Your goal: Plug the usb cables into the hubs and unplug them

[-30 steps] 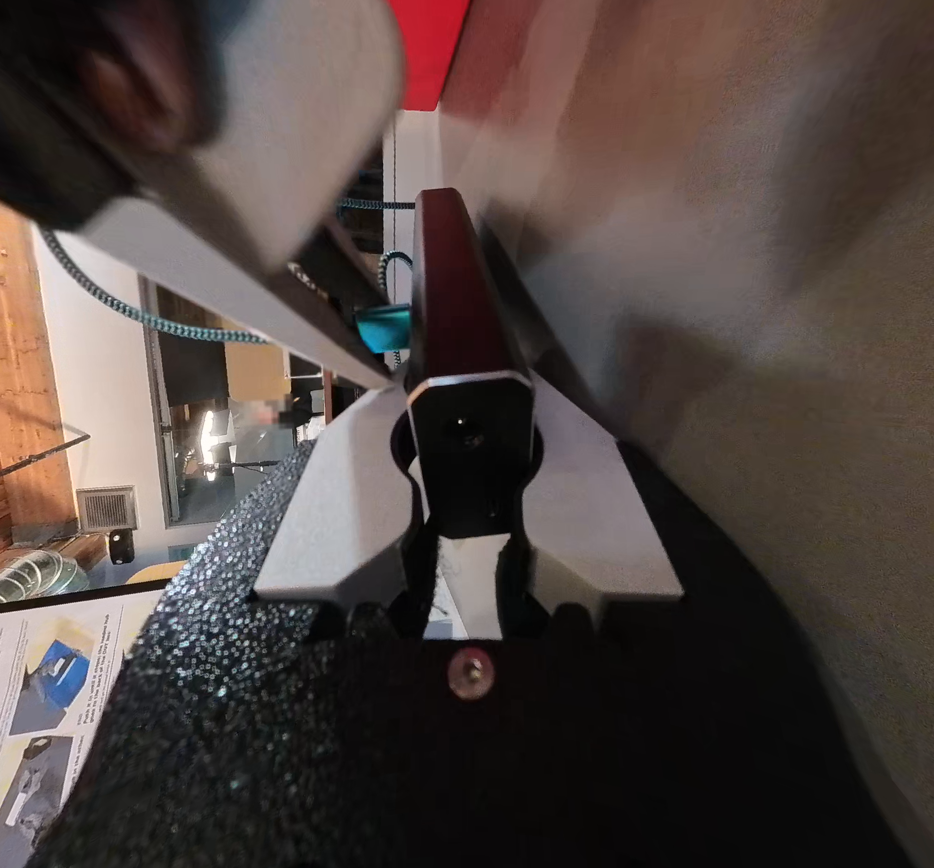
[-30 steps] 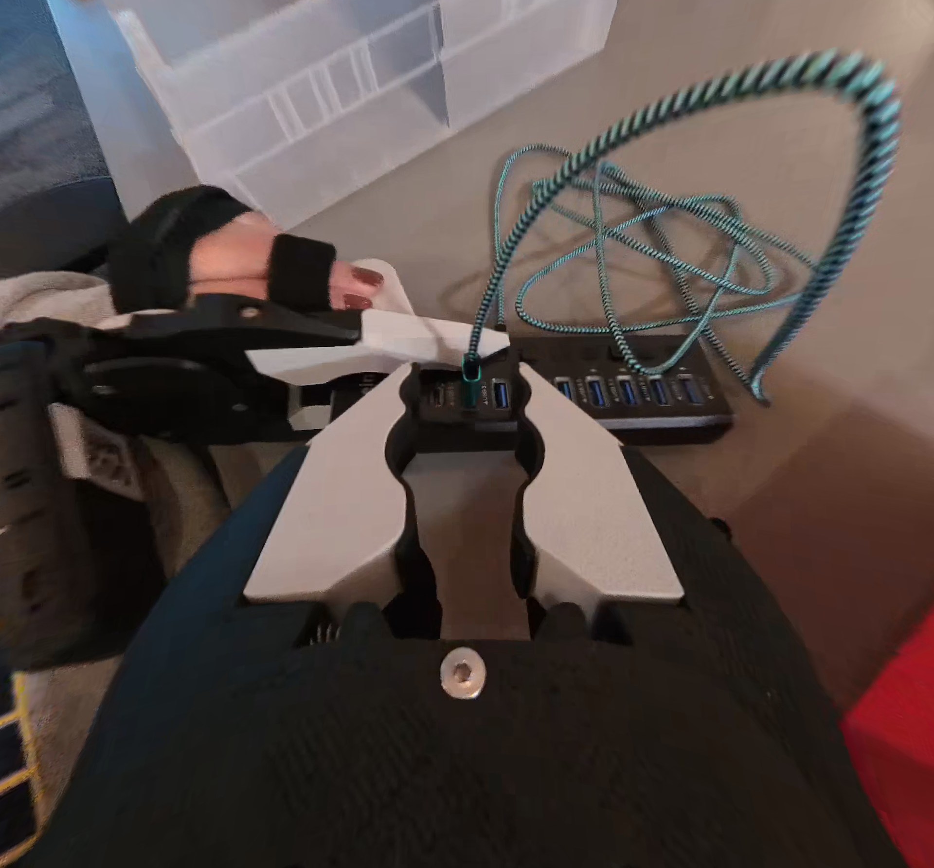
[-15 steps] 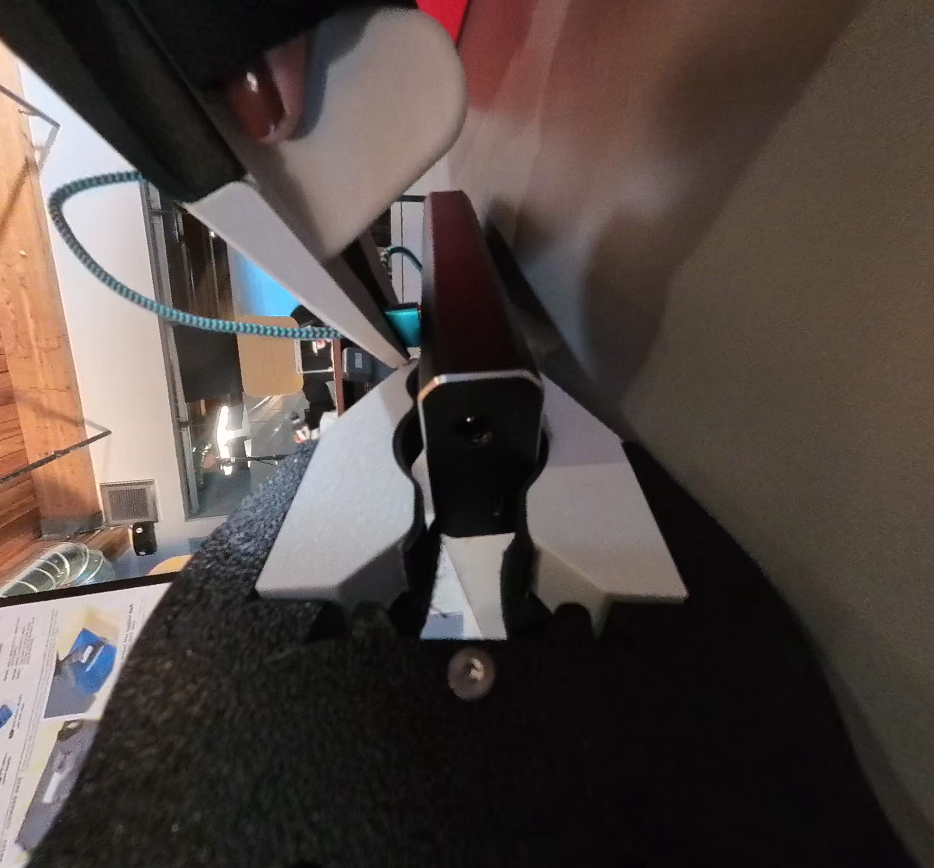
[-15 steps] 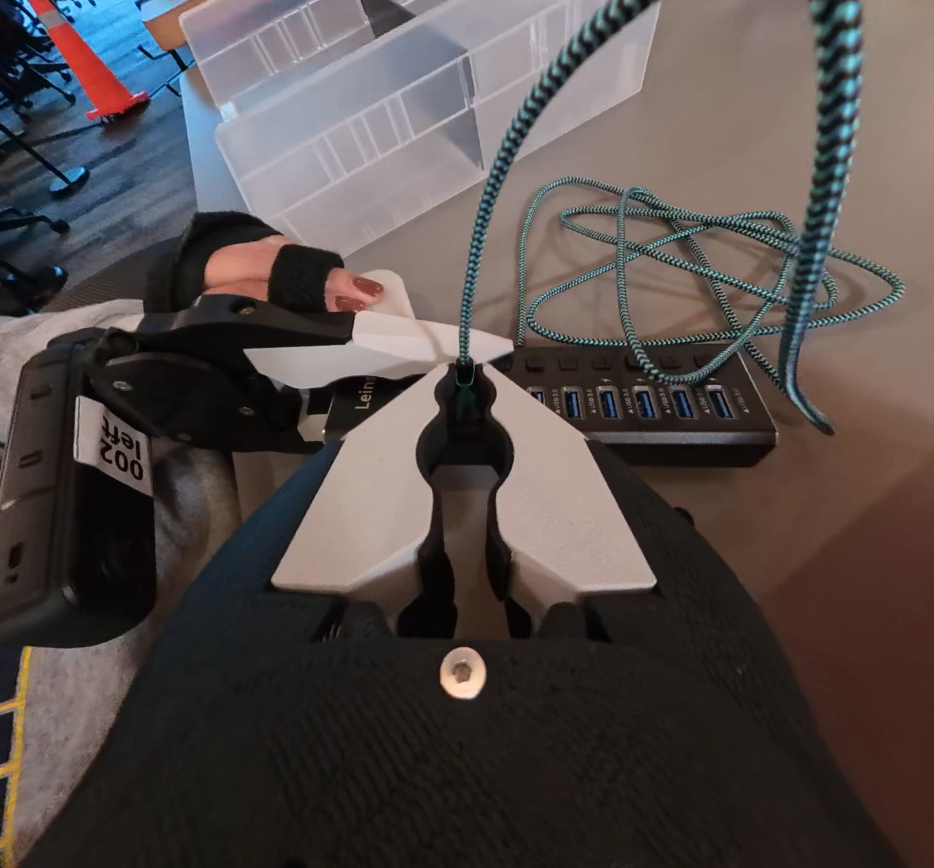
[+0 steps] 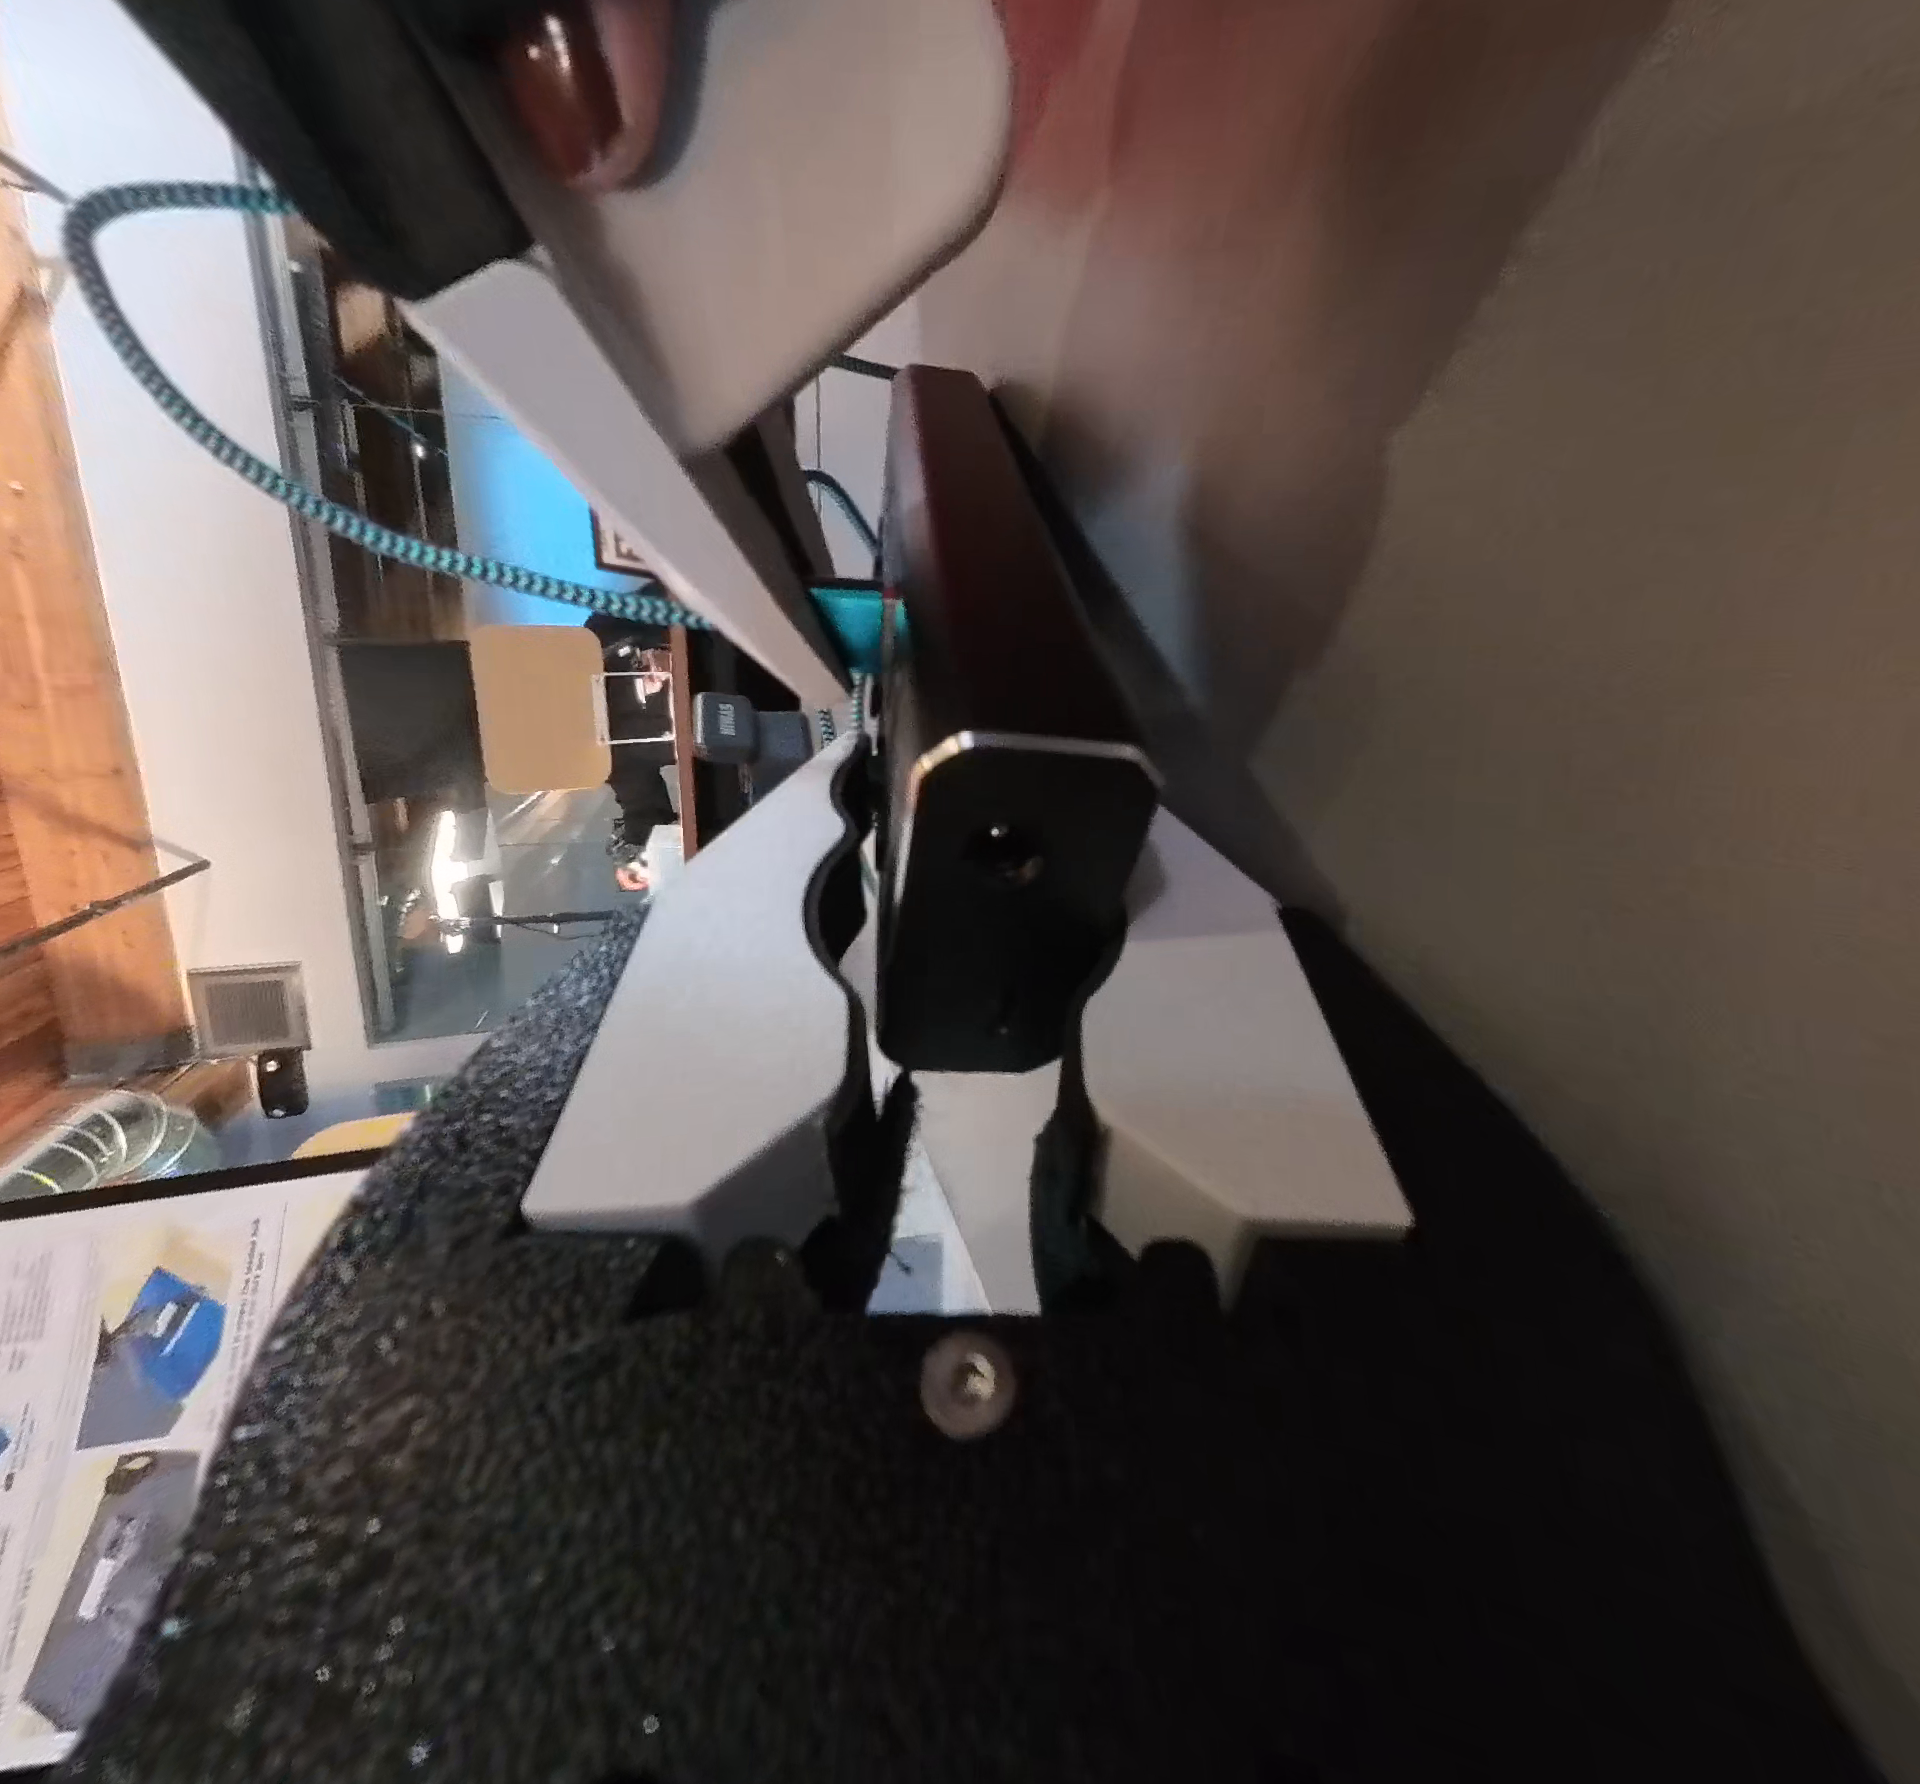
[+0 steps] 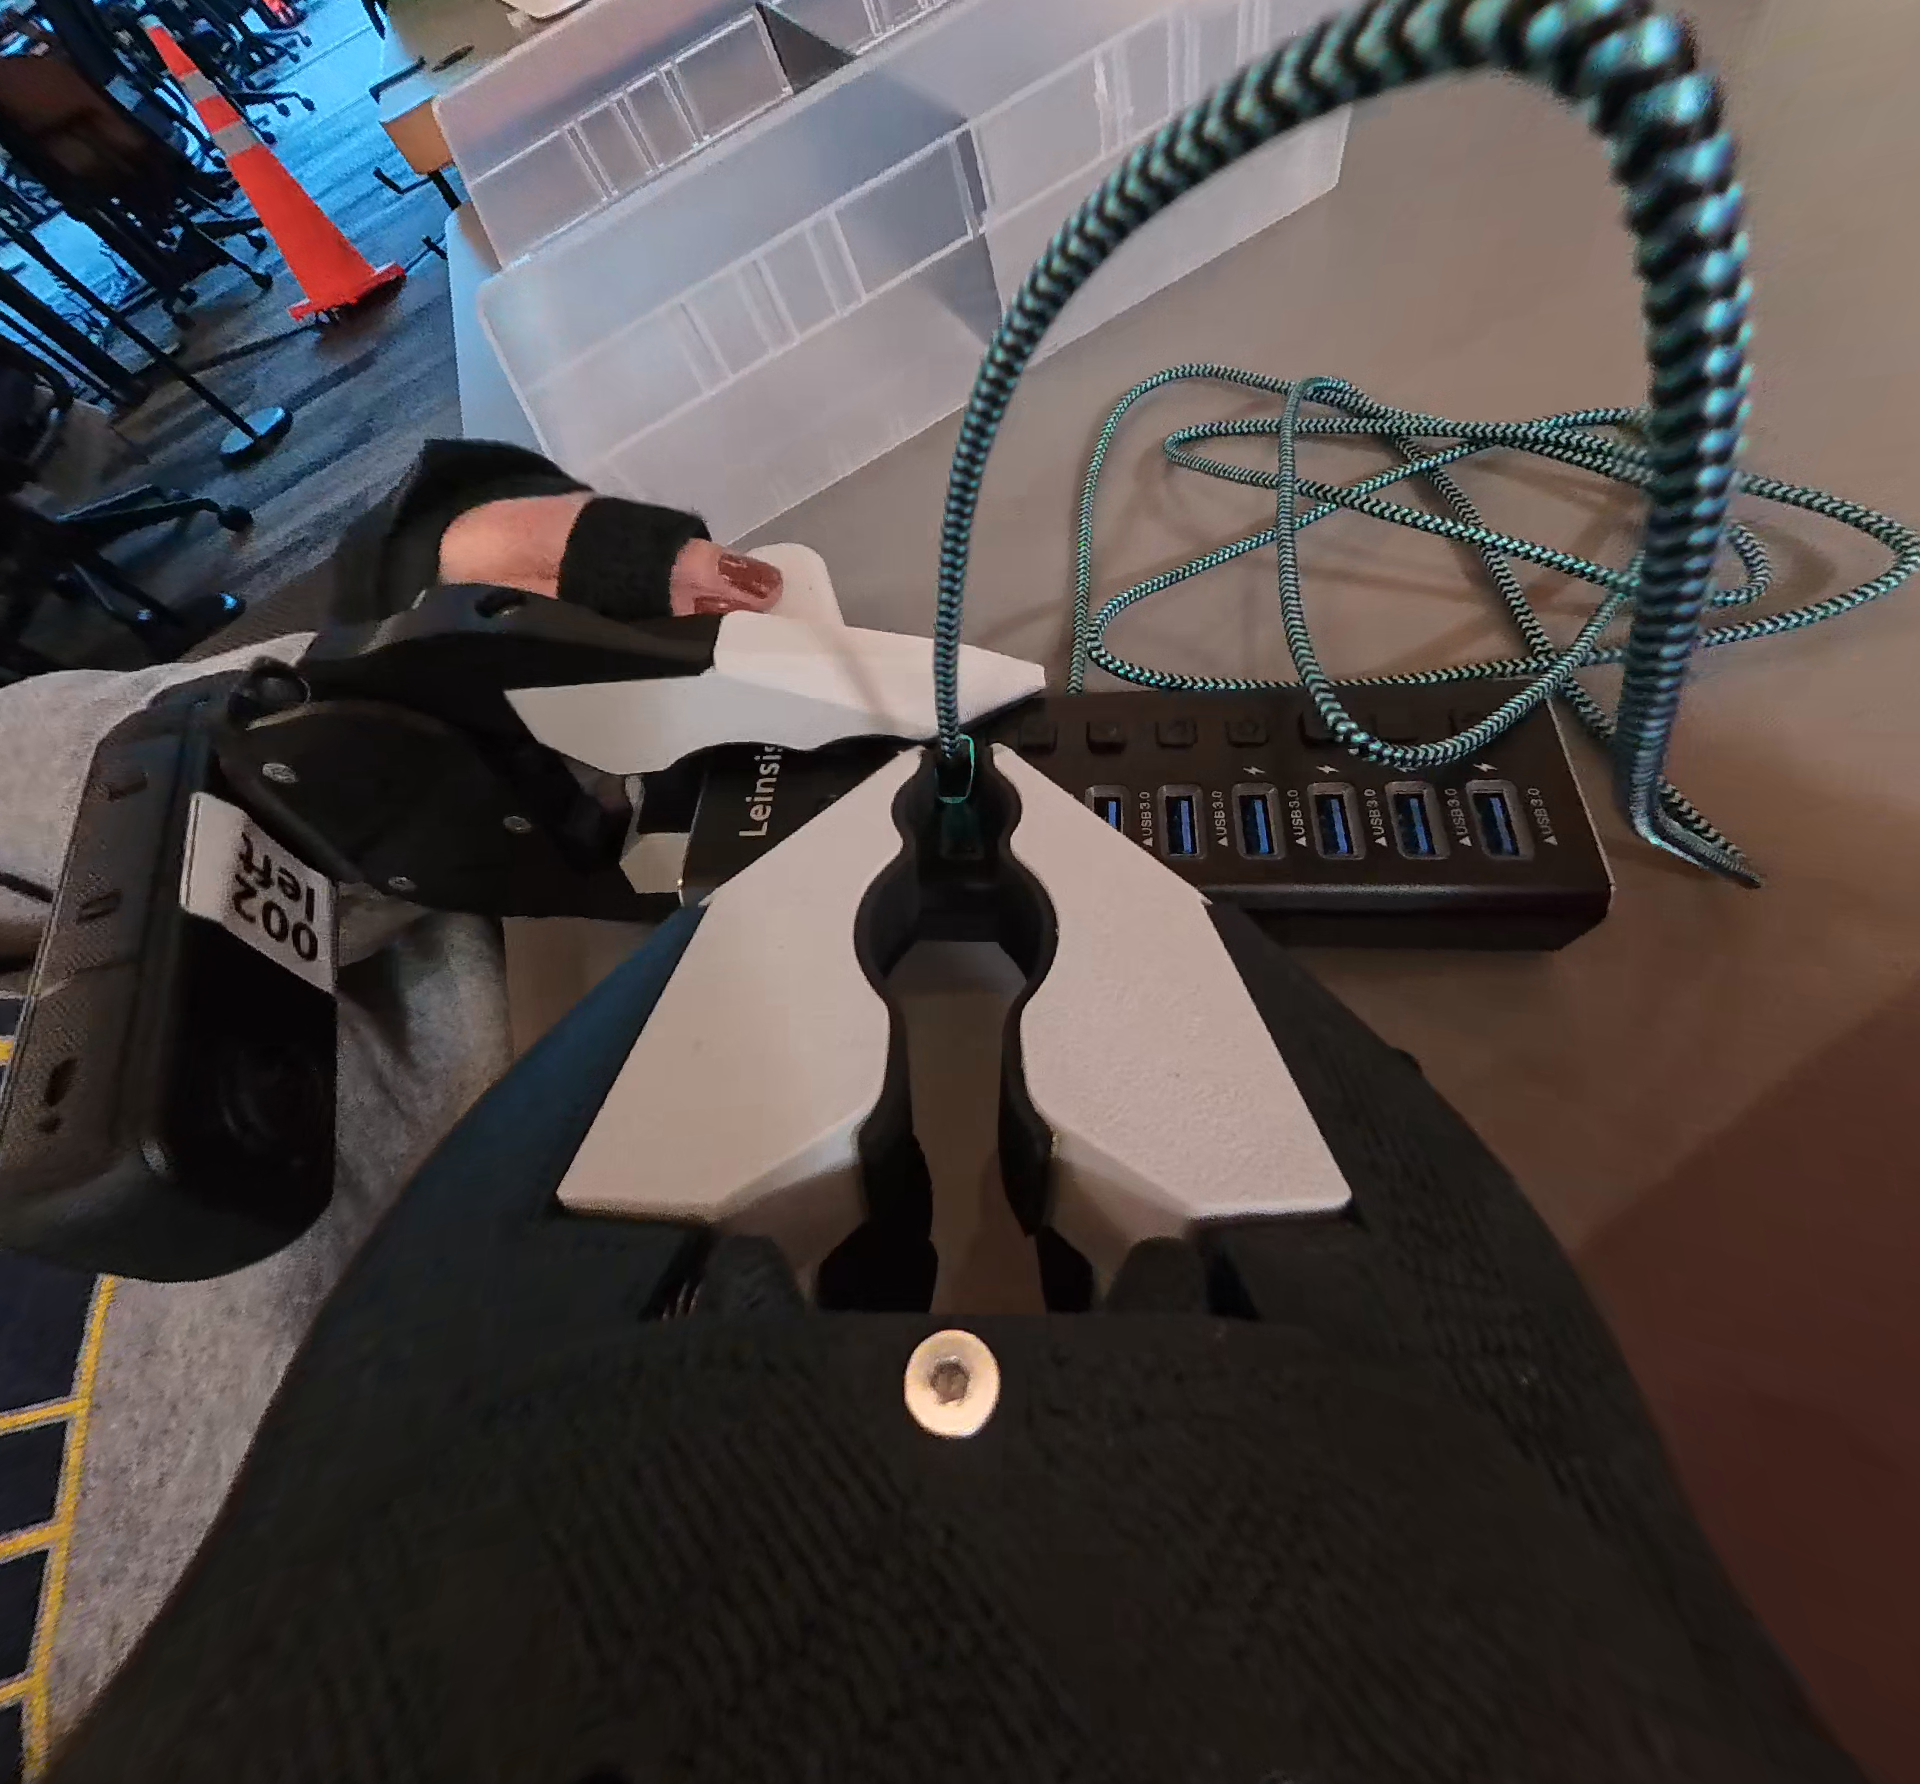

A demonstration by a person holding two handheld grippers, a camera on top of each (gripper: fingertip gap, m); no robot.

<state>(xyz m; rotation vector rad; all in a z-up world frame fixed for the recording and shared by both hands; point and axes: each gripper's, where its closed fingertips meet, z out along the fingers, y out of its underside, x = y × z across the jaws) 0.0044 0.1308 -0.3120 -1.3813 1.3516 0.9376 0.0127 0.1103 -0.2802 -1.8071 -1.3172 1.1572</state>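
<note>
Two grippers meet at the black hub (image 6: pixel 1340 804), which lies on the brown table (image 6: pixel 1455 300) in front of a clear plastic bin (image 6: pixel 831 207). At the hub's left end, the left gripper (image 5: pixel 1003 913) has its fingers pressed against the end block. Just right of that, the right gripper (image 6: pixel 951 799) has its fingers pinched on the teal plug (image 5: pixel 857 628) of the braided cable (image 6: pixel 1673 207), at the hub's port face; the cable arcs up over the hub and coils on the table behind it
</note>
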